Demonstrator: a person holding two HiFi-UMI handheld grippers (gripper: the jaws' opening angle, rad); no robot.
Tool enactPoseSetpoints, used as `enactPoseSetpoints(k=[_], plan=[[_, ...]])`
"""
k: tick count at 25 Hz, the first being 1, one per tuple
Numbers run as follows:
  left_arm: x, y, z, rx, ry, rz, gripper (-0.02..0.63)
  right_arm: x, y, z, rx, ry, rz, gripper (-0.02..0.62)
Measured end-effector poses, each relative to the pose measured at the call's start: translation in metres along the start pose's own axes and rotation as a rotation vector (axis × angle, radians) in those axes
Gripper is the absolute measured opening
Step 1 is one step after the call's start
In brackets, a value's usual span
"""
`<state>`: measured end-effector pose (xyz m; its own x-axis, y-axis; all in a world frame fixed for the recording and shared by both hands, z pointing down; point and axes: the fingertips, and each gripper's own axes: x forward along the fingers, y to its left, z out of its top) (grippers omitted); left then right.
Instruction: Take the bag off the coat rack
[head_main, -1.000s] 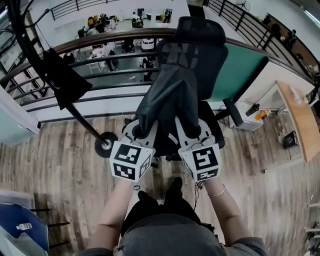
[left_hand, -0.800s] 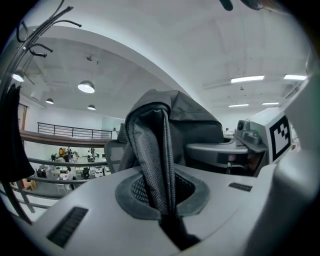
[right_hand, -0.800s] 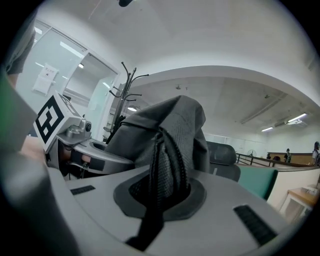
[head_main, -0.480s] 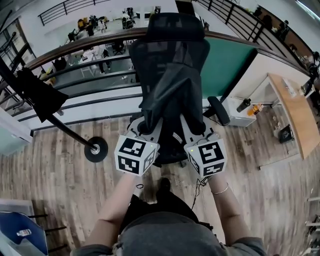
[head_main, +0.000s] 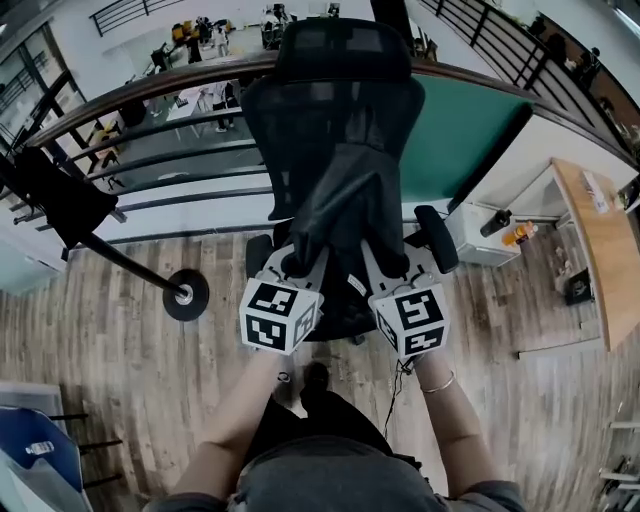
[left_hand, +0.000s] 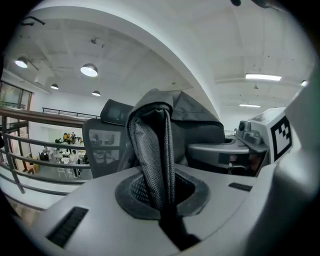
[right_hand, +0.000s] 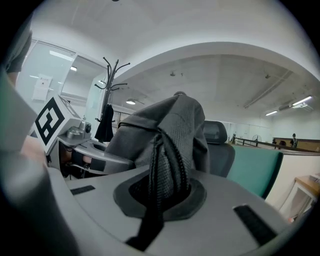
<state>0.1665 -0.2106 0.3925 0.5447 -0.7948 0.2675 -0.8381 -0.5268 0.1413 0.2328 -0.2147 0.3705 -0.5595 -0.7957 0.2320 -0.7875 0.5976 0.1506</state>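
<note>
Farther from the coat rack (head_main: 130, 268) than a second ago, our left gripper (head_main: 300, 264) and right gripper (head_main: 373, 264) each clench the dark bag (head_main: 342, 205), holding it over the black office chair (head_main: 330, 100).

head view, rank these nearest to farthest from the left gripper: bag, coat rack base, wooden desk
1. bag: clamped in the left gripper, straight ahead.
2. coat rack base: on the floor to its left.
3. wooden desk: at the far right edge.
</note>
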Motion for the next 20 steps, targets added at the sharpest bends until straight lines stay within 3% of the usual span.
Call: enactPoseSetpoints(k=[8, 20], plan=[[0.034, 0.036, -0.031, -0.065, 0.024, 0.075, 0.038, 0.051, -0.01, -0.036, 0.035, 0.029, 0.053, 0.011], [0.1, 0.081, -0.06, -0.119, 0.075, 0.062, 0.038, 0.118, -0.043, -0.077, 0.1, 0.117, 0.047, 0.011]])
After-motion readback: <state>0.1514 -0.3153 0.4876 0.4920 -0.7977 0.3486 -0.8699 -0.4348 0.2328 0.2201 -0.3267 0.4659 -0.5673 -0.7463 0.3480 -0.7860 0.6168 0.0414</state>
